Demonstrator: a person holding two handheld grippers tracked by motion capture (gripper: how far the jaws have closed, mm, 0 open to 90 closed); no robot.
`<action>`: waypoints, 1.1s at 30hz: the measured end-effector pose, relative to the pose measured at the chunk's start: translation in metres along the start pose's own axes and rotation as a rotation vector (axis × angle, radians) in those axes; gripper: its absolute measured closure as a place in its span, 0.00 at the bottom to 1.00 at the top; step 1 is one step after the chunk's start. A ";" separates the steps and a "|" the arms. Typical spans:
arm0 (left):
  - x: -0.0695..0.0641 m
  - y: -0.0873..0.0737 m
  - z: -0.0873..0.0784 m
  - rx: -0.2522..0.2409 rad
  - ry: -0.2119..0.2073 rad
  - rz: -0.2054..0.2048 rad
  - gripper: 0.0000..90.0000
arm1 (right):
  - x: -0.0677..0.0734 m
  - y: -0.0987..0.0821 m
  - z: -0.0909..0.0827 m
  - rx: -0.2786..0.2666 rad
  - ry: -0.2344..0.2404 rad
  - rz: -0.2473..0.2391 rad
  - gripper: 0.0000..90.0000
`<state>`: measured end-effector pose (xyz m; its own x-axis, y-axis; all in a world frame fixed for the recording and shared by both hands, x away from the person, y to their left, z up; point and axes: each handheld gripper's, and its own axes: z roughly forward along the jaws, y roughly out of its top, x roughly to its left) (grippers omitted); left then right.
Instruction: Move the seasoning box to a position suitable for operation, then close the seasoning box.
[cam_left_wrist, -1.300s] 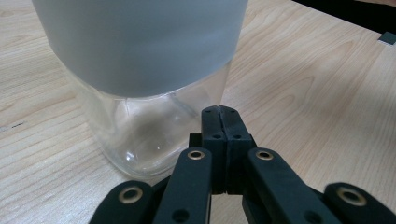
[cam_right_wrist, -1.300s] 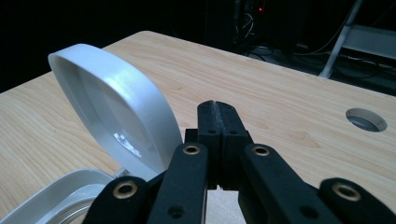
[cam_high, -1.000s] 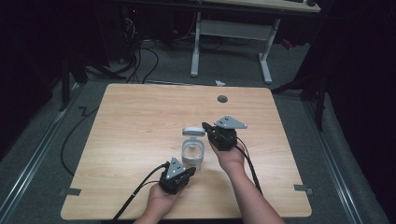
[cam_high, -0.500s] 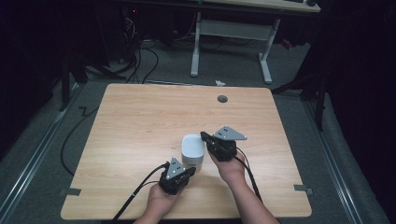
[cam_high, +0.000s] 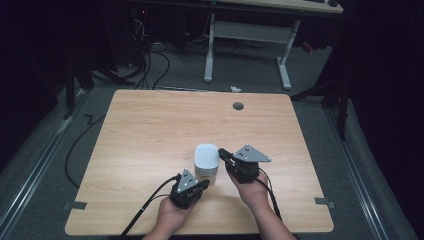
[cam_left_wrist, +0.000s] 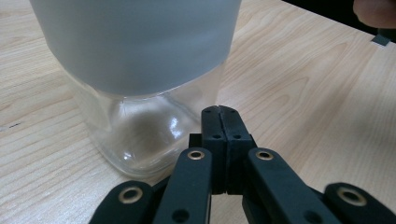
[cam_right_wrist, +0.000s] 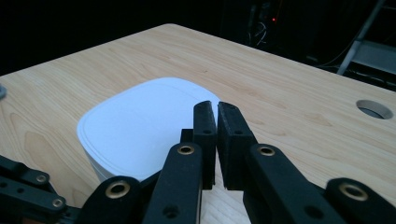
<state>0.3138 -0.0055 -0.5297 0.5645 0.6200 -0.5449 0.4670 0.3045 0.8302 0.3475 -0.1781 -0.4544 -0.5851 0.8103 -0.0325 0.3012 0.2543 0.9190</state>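
Observation:
A clear glass jar (cam_high: 206, 176) with a white square lid (cam_high: 206, 156) stands near the front middle of the wooden table (cam_high: 150, 130). My left gripper (cam_high: 204, 184) is shut, with nothing in it, and its tips rest beside the jar's glass base (cam_left_wrist: 140, 135), below the lid (cam_left_wrist: 135, 42). In its own view the left gripper (cam_left_wrist: 219, 112) points just to the right of the glass. My right gripper (cam_high: 222, 152) is shut with nothing between its jaws. The right gripper (cam_right_wrist: 211, 107) sits at the lid's (cam_right_wrist: 140, 121) right edge, at lid height.
A round cable hole (cam_high: 238, 106) lies at the table's far right. A white desk frame (cam_high: 245, 45) and cables (cam_high: 150, 60) stand on the floor beyond. Tape marks (cam_high: 75, 205) sit near the front corners. Bare wood stretches to the left and behind the jar.
The white lid, which sat behind the jar's mouth a second ago, now lies flat on the jar. My right gripper has drawn back toward the person. The left gripper has stayed put.

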 end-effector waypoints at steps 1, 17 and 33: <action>-0.001 0.000 -0.001 0.003 0.000 0.006 1.00 | 0.000 0.000 0.000 0.000 0.000 0.000 0.96; 0.029 0.053 -0.065 -0.081 0.064 0.068 0.84 | -0.029 -0.025 -0.011 0.036 -0.052 0.062 0.87; 0.128 0.071 -0.126 -0.157 0.381 0.048 0.67 | -0.071 -0.085 -0.053 0.088 -0.246 0.172 0.60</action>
<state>0.3336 0.1869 -0.5259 0.2770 0.8503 -0.4476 0.3201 0.3575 0.8773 0.3237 -0.2852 -0.5097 -0.3235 0.9461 0.0169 0.4500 0.1381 0.8823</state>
